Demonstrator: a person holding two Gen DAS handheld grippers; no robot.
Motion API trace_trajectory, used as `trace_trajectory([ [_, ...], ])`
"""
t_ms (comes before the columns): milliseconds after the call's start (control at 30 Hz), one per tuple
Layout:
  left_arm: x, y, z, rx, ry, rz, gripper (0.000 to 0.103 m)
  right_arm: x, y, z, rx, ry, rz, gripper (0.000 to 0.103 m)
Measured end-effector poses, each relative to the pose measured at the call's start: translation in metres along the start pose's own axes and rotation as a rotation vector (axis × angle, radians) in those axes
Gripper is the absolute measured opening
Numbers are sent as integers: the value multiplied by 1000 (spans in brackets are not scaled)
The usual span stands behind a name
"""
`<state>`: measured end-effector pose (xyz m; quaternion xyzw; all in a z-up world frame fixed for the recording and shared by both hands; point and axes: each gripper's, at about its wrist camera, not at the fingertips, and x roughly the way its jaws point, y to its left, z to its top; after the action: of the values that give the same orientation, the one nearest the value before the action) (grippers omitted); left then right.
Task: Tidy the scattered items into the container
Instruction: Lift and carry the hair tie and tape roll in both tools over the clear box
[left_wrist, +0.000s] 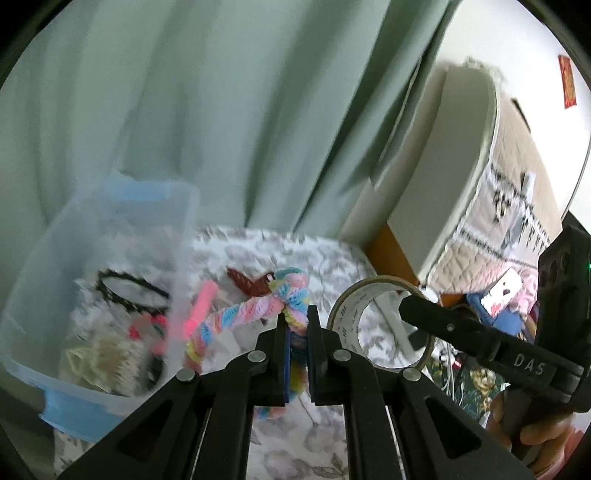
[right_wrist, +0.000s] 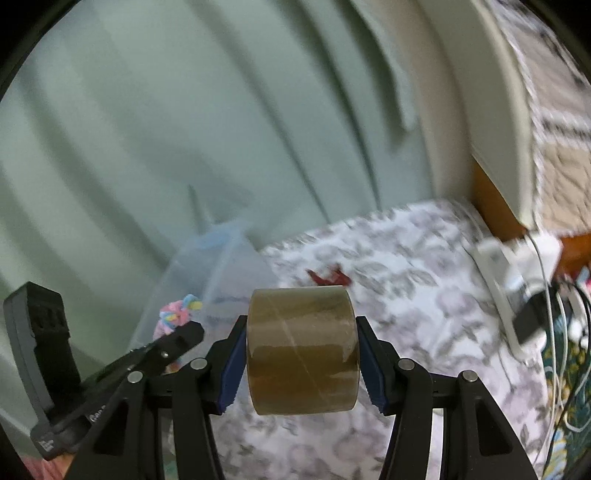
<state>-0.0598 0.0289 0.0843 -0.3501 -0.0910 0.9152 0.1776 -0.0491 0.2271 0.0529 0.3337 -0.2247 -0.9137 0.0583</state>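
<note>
In the left wrist view, a clear plastic storage bin (left_wrist: 110, 258) with blue handles occupies the left side. It rests on a grey floral bedspread (left_wrist: 280, 251). Inside lie a black headband (left_wrist: 129, 291), a cream hair clip (left_wrist: 99, 358) and other small items too blurred to name. A pink marker (left_wrist: 195, 310) shows at the bin's right wall; whether it is inside or outside cannot be told.

At centre, the left claw (left_wrist: 297, 328) is clamped narrow on a pastel twisted chenille rope (left_wrist: 255, 314). The rope's long axis runs from lower left up to the right, ending in a knot just above the pads, clear of the bedspread. Behind it, a dark red hair claw clip (left_wrist: 251, 284) lies on the bedspread.

To the right, the right claw (right_wrist: 301, 358) holds a brown packing tape roll (right_wrist: 301, 350) by its two flat faces, jaws at medium width. The roll's axis lies crosswise, from pad to pad, so its curved face points at the right wrist camera. The roll is clear of the bedspread, right of the bin.

At far right, a white power strip (right_wrist: 517, 295) with cables lies at the bedspread's edge.
</note>
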Motion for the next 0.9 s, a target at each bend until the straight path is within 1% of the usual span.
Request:
trace_trajectory([
  [233, -37, 36, 14, -52, -97, 18, 7, -2, 58, 19, -90, -34, 93, 58],
  [400, -55, 65, 20, -96, -149, 57, 7, 4, 97, 25, -154, -40, 135, 58],
  [633, -70, 112, 14, -184, -174, 107, 7, 29, 146, 25, -234, 1, 183, 58],
  [767, -74, 136, 10, -231, -179, 131, 7, 45, 162, 19, -257, 36, 192, 58],
  [900, -74, 151, 6, -262, -179, 138, 7, 60, 172, 12, -273, 73, 184, 58],
])
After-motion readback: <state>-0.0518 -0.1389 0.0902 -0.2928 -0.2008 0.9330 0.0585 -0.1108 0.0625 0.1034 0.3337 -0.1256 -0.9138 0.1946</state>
